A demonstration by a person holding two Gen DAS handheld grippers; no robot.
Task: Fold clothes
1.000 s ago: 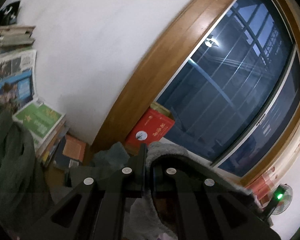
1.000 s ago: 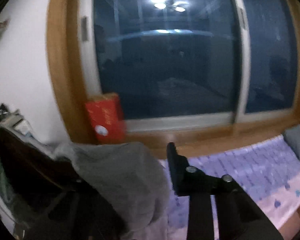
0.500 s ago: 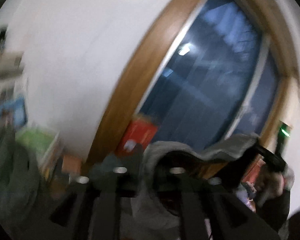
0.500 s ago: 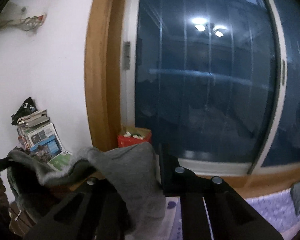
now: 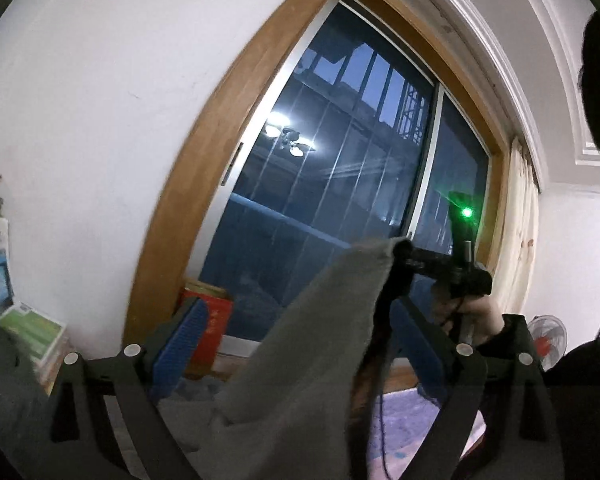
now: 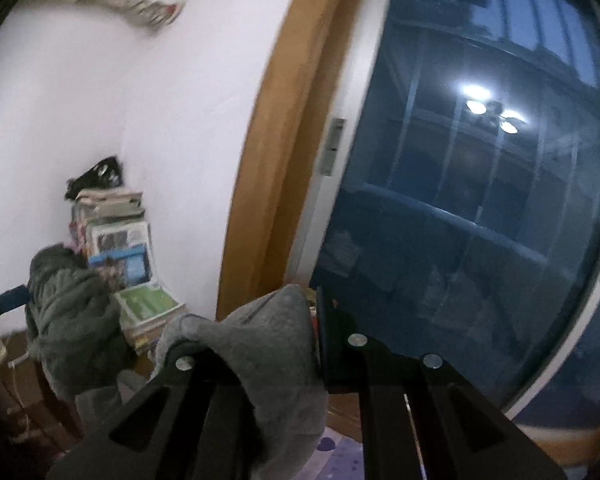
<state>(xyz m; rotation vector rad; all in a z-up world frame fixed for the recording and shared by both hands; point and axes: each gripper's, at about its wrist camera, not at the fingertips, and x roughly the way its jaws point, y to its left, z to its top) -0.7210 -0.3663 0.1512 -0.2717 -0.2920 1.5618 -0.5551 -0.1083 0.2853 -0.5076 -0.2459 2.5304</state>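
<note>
Left wrist view: left tool (image 5: 296, 340) jaws opening, wide, soft grey fleece garment (image 5: 320, 340) draped between its blue pads, not pressed. Right tool (image 6: 314, 320) clamps the garment's top edge in front of the wood-framed window (image 5: 340, 184), probably to hang it straight for folding. Left of the window: book stack (image 6: 116, 236), rumpled green jacket (image 6: 68, 312); neither obstructs.

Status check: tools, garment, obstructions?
Left tool opening, pads clear of the cloth. Right tool shut on grey garment, held up by one corner. Nothing in the way.
</note>
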